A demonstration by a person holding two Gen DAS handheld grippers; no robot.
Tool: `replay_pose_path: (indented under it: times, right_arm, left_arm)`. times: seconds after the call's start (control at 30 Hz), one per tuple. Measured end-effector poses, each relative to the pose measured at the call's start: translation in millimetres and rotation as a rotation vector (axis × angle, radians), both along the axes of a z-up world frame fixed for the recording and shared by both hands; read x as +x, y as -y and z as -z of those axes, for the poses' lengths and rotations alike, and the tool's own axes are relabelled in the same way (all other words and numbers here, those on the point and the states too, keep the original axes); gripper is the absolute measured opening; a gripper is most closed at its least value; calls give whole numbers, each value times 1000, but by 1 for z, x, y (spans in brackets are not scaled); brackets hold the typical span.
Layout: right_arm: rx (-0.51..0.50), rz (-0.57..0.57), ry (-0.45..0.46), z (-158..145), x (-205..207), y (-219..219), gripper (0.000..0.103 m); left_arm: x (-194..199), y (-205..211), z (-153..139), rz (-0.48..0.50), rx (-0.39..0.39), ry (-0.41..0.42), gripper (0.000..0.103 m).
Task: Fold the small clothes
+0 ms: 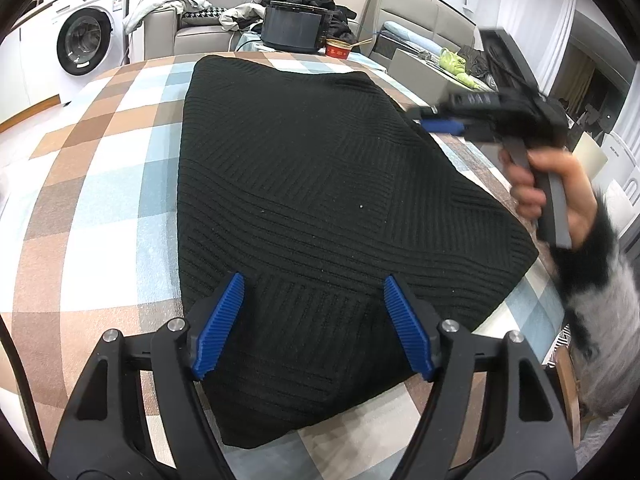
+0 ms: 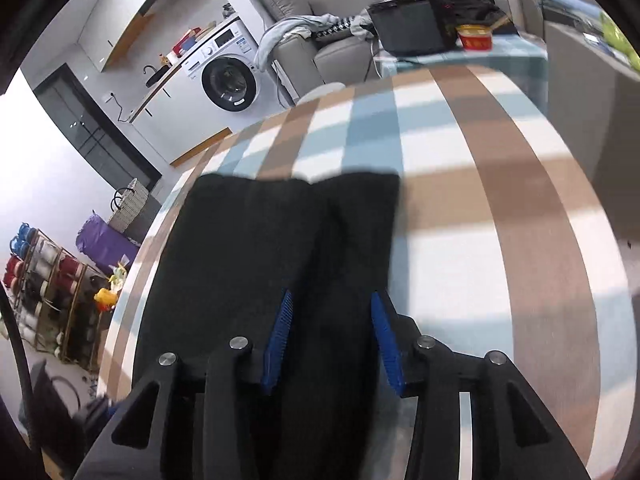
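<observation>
A black ribbed knit garment (image 1: 304,184) lies folded flat on the checked tablecloth (image 1: 100,184). My left gripper (image 1: 312,292) is open, its blue pads spread over the garment's near edge, holding nothing. My right gripper (image 1: 430,118) shows in the left wrist view at the garment's right edge, blurred, held by a hand (image 1: 560,184). In the right wrist view the right gripper (image 2: 330,312) is open, its blue pads (image 2: 280,336) either side of the black garment (image 2: 248,248), which lies blurred beneath and ahead of it.
The table edge runs near the garment's right side (image 1: 532,300). Behind the table stand a black box (image 1: 296,26), a red bowl (image 1: 340,48), a sofa with clothes (image 1: 200,12) and a washing machine (image 1: 86,40). A shelf of yarn (image 2: 44,280) stands on the floor at left.
</observation>
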State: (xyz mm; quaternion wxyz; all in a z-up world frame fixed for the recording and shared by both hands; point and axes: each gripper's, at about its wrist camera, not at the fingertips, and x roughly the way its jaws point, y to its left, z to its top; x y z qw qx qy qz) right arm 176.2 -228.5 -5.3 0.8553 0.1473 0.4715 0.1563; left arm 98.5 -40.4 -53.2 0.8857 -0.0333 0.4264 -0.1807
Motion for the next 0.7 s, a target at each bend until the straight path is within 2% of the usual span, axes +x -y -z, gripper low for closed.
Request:
replay_pose_path:
  times: [0.1,0.13,0.17,0.2,0.27,0.33,0.4,0.43,0.57,0.7]
  right_arm:
    - [-13,50,-14,12,-3,9,42]
    - [8,52,-18,14,-2,11,33]
    - [14,41,-17,15,1,10,16]
    - [-8,24,2,14,3,5,7]
    - [-45,5,77,2,-1,-3,5]
    - [-84,17,92,-1,2,-5,5]
    - [-122,33,20,11,11,-2,7]
    - [-123,46,-4,13,14,1,15]
    - [-28,88,50,0,16,12,26]
    - [48,24,75,-8,36,-4,39]
  left_arm:
    - [0,0,0,0,2,-1,71]
    - [0,0,0,1,1,-1,71]
    - [0,-1,0,0,0,-2,71]
    - [1,-1,0,0,0,-2,71]
    - [1,-1,0,2,2,1,71]
    - [1,-2,1,4,-2,3,71]
    - [1,-2,1,4,0,2,72]
    - [0,-2,1,4,1,2,72]
    - [0,-1,1,2,3,2,72]
    - [0,-1,1,3,3,3,72]
